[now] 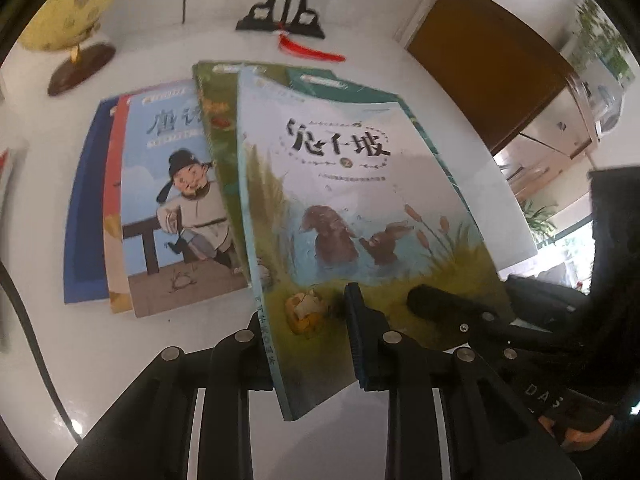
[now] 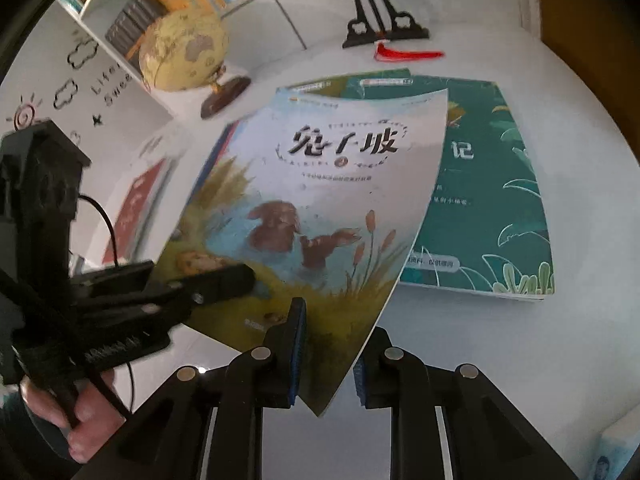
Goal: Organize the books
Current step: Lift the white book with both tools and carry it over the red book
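We hold a thin rabbit book (image 1: 344, 200) lifted above the spread books (image 1: 168, 200) on the white table (image 1: 460, 120). The left gripper (image 1: 316, 344) and right gripper (image 2: 326, 356) each pinch its near edge, jaws nearly closed. The cover bows, so we judge it could slip or crease if we pull unevenly.

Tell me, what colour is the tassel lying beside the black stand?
The tassel is red; the right wrist view shows it best.

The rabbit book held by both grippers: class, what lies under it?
Under the rabbit book lie a teal book and a green-covered book on the white table. Their covered parts stay hidden.
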The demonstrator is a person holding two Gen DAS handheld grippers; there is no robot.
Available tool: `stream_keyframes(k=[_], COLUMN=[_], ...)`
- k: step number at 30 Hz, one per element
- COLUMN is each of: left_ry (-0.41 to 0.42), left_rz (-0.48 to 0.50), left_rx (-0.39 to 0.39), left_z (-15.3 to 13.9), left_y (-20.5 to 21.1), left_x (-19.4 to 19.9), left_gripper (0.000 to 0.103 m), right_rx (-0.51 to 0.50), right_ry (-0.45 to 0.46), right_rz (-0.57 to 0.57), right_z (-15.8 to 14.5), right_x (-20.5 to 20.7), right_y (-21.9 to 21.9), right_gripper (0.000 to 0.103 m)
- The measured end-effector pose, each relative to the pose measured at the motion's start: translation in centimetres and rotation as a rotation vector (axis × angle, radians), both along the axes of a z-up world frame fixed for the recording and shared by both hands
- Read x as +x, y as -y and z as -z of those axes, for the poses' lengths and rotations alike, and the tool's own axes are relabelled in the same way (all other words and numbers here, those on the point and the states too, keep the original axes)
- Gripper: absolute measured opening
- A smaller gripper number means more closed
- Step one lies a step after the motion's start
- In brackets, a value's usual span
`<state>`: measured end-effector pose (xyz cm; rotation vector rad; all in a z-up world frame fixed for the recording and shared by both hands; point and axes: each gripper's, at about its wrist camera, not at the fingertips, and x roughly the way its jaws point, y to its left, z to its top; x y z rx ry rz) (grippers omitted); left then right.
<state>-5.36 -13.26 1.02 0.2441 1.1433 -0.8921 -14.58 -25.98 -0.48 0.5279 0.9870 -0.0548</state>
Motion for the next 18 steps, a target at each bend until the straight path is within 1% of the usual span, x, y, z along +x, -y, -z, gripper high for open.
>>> stream_keyframes(k=[1,4,6,8,9,13,18], left_ry=[0.016,0.155,0.221,0.238,0.237,0.242,0.289], left_rz=[0.002,0.02,0.042,0.044,0.042,0.021,-0.012], left_rx=[-0.003,0.0,0.005,-0.007,-0.016,-0.043,-0.065], left_z=[-0.2,-1.9,-2.8,-3.5,-3.9,-5.1,-7.4], left_y=[0.0,0.4,0.6,0.4,0.2,-0.8,-2.9], left_x=[-0.4,-1.9,-2.6,-2.5,-2.4,-1.7,-0.9], left_gripper=[0.023,0.023,0.023,0.023,0.023,0.023,0.023], right_rx=[-0.03,-0.189,-0.257,-0.324,-0.335,-0.364,-0.398], right_ry=[0.004,0.017,0.035,0.051,0.058,0.085,0.139], right_rz=[0.0,-0.021,-0.029,-0.032,-0.033,-0.049,-0.071], right_z=[-0.4,-2.0,-2.9,-3.8,-4.1,-5.2,-7.5], right_x=[0.0,0.0,0.0,0.0,-0.1,0.0,0.7], right_y=[-0.5,-2.0,-2.6,-3.2,-3.2,-3.5,-5.0], right_gripper=[0.02,0.02,0.02,0.02,0.02,0.02,0.02])
